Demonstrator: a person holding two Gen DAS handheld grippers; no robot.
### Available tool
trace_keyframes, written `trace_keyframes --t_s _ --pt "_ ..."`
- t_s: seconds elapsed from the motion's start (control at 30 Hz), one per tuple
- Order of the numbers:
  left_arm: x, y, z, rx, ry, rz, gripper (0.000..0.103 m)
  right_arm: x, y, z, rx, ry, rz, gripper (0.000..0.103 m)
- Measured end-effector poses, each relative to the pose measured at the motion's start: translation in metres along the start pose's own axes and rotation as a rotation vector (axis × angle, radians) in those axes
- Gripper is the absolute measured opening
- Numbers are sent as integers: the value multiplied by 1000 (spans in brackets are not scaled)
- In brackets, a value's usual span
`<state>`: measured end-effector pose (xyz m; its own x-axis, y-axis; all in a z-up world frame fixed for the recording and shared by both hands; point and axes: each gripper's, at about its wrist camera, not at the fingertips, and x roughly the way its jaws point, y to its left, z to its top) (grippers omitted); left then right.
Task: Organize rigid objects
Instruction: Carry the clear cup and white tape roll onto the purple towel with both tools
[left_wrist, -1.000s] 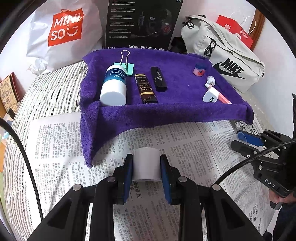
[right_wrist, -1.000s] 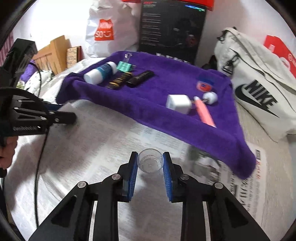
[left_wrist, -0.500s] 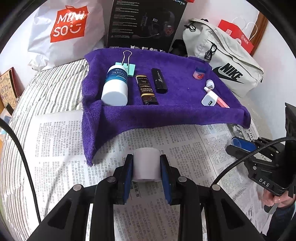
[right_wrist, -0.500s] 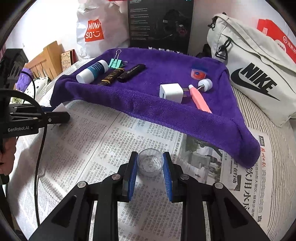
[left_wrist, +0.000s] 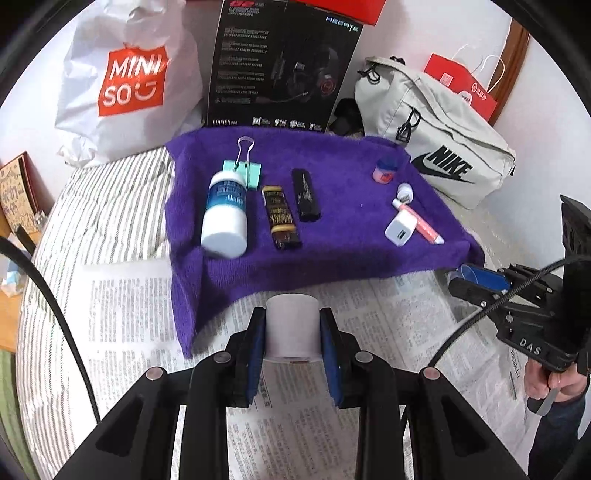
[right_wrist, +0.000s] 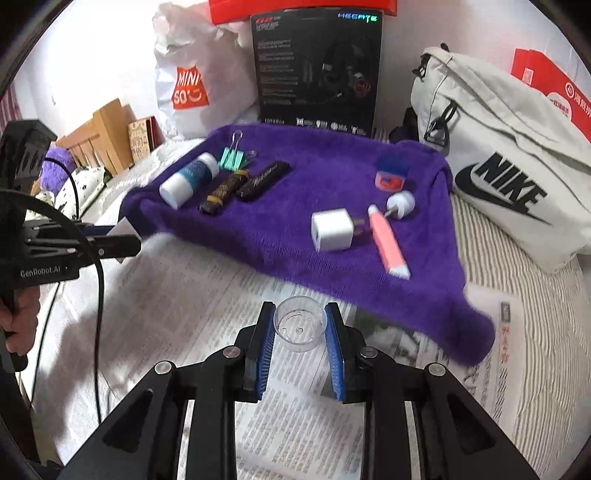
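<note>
Striped bed (left_wrist: 110, 199), newspaper (left_wrist: 125, 317) spread on it, purple towel (left_wrist: 343, 243), white Nike bag (left_wrist: 443, 147)

- Towel (left_wrist: 351, 236) lies on the bed, newspaper (left_wrist: 129, 314) spread in front of it.
- On the towel's left: bottle (left_wrist: 225, 214), binder clip (left_wrist: 245, 166) behind it, two lighters (left_wrist: 280, 218) just right.
- On its right: charger (right_wrist: 330, 229) beside tube (right_wrist: 388, 240), small jar (right_wrist: 391, 173) behind.
- Bags and a box (right_wrist: 317, 66) stand behind.

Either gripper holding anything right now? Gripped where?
Left gripper: white roll, pinched across its sides. Right gripper: clear cup, clamped across its wall near the rim.
</note>
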<state>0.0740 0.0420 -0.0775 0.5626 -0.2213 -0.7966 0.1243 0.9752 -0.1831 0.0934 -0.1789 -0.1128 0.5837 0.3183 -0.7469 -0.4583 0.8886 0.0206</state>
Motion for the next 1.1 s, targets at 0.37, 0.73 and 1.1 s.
trace_keyframes --t_s 0.37,0.73,1.1 --pt "-1 3 32 4 -13 7 27 13 -28 55 23 -35 -13 27" --pt "20 7 53 -3 15 6 27 64 -49 100 32 6 -33 27" --pt "31 17 58 -15 28 -1 27 115 -55 118 44 70 -38 27"
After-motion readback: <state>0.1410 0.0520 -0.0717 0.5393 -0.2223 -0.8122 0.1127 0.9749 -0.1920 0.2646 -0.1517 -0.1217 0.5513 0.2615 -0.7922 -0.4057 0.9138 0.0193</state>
